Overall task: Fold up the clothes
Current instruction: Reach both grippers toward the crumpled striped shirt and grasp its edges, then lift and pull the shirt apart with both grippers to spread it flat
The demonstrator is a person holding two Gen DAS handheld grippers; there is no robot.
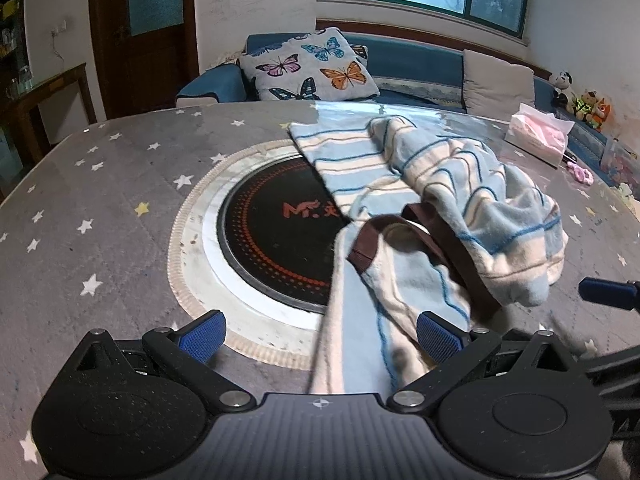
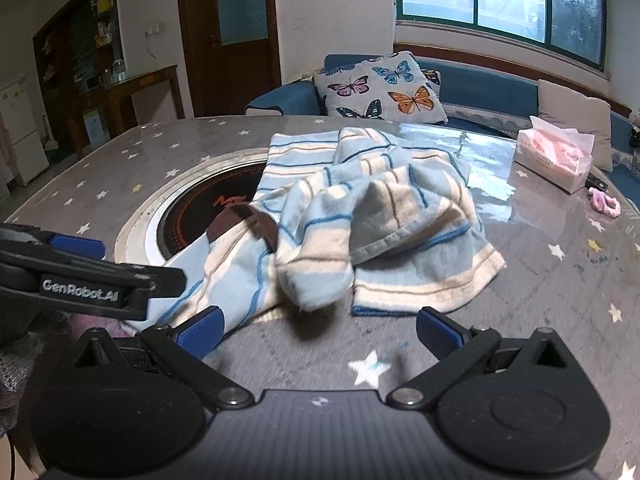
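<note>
A light blue and cream striped garment (image 1: 460,184) with a brown neck trim (image 1: 444,248) lies crumpled on the star-patterned table (image 1: 100,208). Part of it covers the round black cooktop (image 1: 276,240). My left gripper (image 1: 320,336) is open low over the near edge, and a strip of the cloth runs between its fingers. My right gripper (image 2: 319,332) is open over bare tabletop, just short of the garment (image 2: 372,216) and its hanging fold. The left gripper's black frame (image 2: 92,280) shows at the left of the right wrist view.
A pink tissue box (image 2: 554,158) and a pink hair tie (image 2: 606,204) sit on the table's far right. Behind the table is a blue sofa with a butterfly cushion (image 1: 314,66), plush toys (image 1: 588,106) and a wooden door (image 1: 140,32).
</note>
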